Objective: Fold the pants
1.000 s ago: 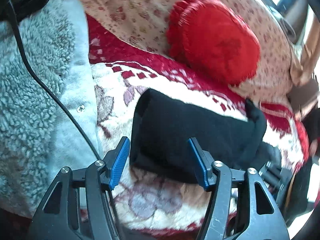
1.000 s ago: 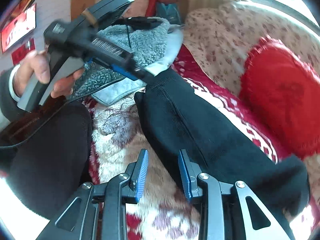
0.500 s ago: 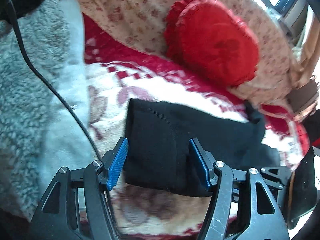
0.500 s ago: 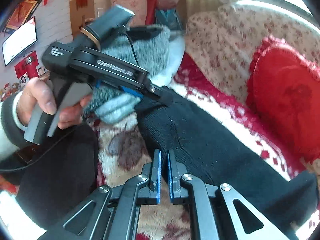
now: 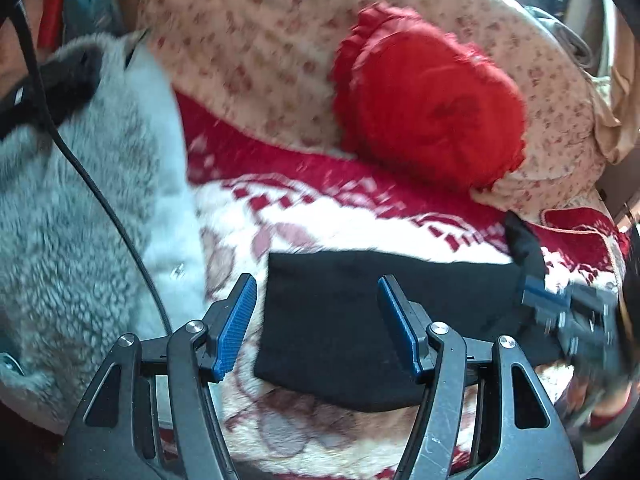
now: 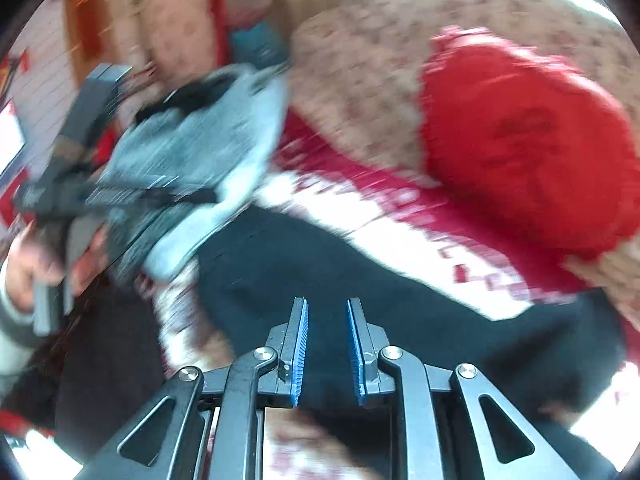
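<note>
The black pants (image 5: 340, 320) lie folded in a long strip on the red and white patterned blanket (image 5: 320, 216). My left gripper (image 5: 316, 324) is open and empty, its blue fingers straddling the left end of the pants just above them. In the right wrist view, which is blurred, my right gripper (image 6: 327, 344) is partly open over the pants (image 6: 360, 280), with nothing gripped between its pads. The right gripper also shows blurred at the right of the left wrist view (image 5: 576, 316).
A red frilled cushion (image 5: 428, 108) leans on the floral sofa back (image 5: 248, 44). A grey fleece jacket (image 5: 68, 208) lies left of the pants, with a black cable (image 5: 100, 200) across it. The hand holding the left gripper (image 6: 60, 208) is at the left.
My right gripper was shut half a second ago and has opened partway and moved over the pants. My left gripper stays open and has drawn back slightly from the pants' left end.
</note>
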Available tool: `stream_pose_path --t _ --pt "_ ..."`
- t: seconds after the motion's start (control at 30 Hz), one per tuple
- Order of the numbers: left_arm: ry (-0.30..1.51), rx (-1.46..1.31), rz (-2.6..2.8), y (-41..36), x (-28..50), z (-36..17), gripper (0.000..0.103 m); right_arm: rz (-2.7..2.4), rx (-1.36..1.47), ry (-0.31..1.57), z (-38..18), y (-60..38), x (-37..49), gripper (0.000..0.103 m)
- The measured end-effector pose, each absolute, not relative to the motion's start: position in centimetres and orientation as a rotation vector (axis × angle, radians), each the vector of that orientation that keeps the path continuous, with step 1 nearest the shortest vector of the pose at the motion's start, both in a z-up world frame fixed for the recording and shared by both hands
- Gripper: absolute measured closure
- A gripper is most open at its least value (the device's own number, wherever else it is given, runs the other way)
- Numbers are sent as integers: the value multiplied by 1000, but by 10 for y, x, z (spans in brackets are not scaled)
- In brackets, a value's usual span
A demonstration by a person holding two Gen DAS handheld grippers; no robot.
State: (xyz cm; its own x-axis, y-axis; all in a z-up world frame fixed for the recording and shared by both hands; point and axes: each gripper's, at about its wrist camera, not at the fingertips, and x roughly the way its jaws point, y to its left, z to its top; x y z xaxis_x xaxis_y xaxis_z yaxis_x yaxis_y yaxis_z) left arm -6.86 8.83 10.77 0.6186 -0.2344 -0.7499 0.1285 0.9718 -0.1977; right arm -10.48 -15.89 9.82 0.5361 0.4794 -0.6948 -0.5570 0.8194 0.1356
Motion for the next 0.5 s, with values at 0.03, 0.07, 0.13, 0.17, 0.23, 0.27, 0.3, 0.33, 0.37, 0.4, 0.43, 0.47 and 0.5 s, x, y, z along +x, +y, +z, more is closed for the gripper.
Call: stream_pose_path --t 0.03,0.07,0.13,0.17,0.23,0.27,0.3,0.33,0.37,0.4,0.43,0.47,0.5 --pt "866 -132 -223 82 -68 112 41 581 -80 786 104 -174 -97 83" --pt "855 -140 -243 76 -67 115 41 531 -62 784 108 -190 -89 83" --pt "849 -162 -284 60 -63 117 41 439 -57 767 113 -215 -79 83" --pt "840 -165 -303 49 -61 117 41 399 -53 747 117 -227 -76 83" --pt "835 -154 -352 23 -55 116 41 321 -15 693 125 -255 -79 83" --pt "831 -153 -375 15 -56 119 41 304 6 669 128 -265 -81 83" --pt "821 -152 -417 -1 -54 119 41 288 27 640 132 -276 -86 83" --pt "812 -150 -439 -12 -54 120 41 275 42 616 135 -284 -91 83" --pt "801 -147 -461 -22 -53 121 41 260 64 583 140 -296 -98 83" --pt "779 -145 -501 -35 -54 124 41 251 81 558 143 -304 -103 83" --pt "755 -142 -530 -44 -55 126 41 244 94 530 148 -312 -109 83" --pt "738 -135 -544 -52 -56 129 41 238 91 503 153 -317 -116 82" --pt "725 -123 -553 -59 -56 131 41 234 79 482 156 -320 -121 79"
